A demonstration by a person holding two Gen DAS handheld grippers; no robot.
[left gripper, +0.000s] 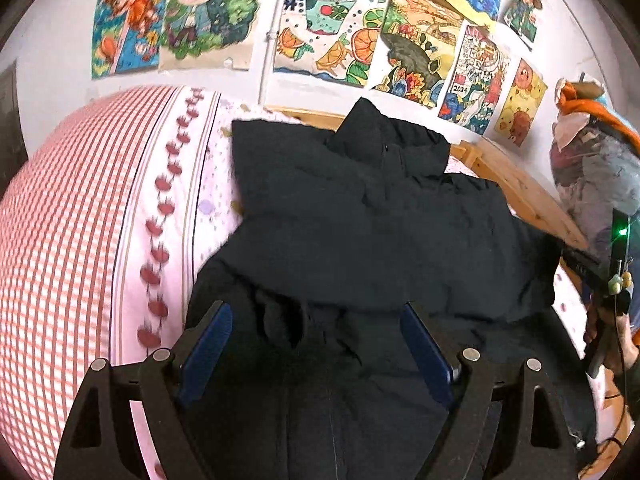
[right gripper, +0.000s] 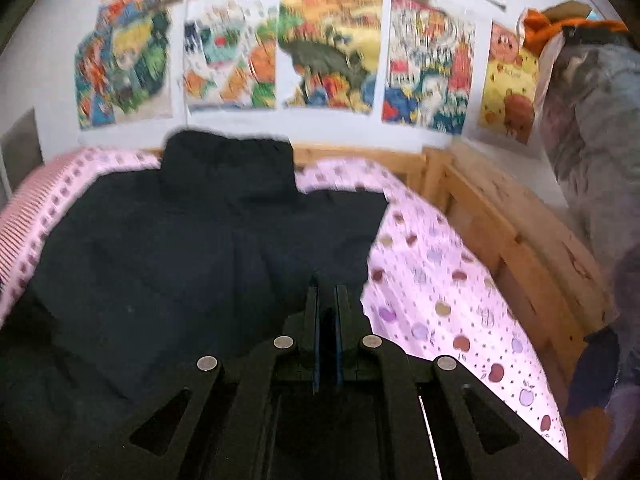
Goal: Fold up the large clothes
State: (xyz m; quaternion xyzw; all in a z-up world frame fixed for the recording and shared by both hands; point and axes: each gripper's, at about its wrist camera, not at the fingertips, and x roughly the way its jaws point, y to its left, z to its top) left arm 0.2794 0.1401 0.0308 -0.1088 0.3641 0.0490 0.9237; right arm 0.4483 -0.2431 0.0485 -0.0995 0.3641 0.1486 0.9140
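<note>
Black padded jacket (left gripper: 360, 216) spread on the pink apple-print bed sheet (right gripper: 440, 280), collar toward the wall.

The left claw (left gripper: 316, 344) hangs wide over the jacket's lower front. The right claw (right gripper: 327, 312) is closed at the jacket's right edge; whether fabric is pinched, I cannot tell. Bare sheet runs rightward to the wooden bed rail (right gripper: 500, 232).

Matt black cloth jacket (left gripper: 360, 208)

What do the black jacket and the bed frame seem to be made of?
Black jacket: looks like padded synthetic fabric with a matte finish, going by its puffy, soft creases; the filling cannot be told. Bed frame: apparently pale unpainted wood, with visible grain and knots.
</note>
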